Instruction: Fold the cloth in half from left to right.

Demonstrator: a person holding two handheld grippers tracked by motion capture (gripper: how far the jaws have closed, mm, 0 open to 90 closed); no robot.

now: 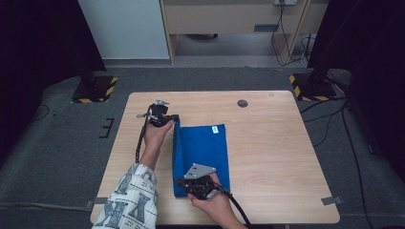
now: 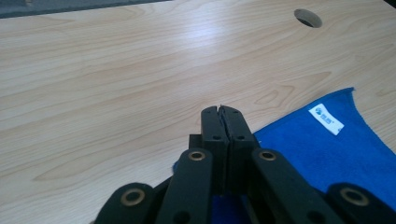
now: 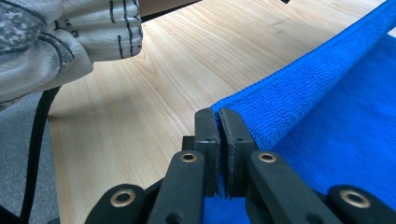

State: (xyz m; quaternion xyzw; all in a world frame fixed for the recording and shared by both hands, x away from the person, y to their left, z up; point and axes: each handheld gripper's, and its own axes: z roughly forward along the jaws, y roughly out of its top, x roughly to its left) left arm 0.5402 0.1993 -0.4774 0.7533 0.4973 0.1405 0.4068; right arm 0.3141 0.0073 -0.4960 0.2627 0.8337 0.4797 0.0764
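A blue towel (image 1: 207,148) with a white label (image 1: 215,129) lies on the wooden table (image 1: 267,143), its left edge lifted into a raised ridge. My left gripper (image 1: 175,118) is shut on the far end of that edge. In the left gripper view the jaws (image 2: 223,112) are pressed together, with blue cloth showing beneath them and the towel (image 2: 327,154) spreading to the right. My right gripper (image 1: 185,184) is shut on the near end of the lifted edge. In the right gripper view its jaws (image 3: 218,114) pinch the towel's thick folded rim (image 3: 299,93).
A round cable hole (image 1: 242,103) sits in the table near the far edge. A patterned sleeve (image 1: 131,195) covers the left forearm. Striped stand bases (image 1: 95,88) (image 1: 313,86) rest on the grey carpet beyond the far corners.
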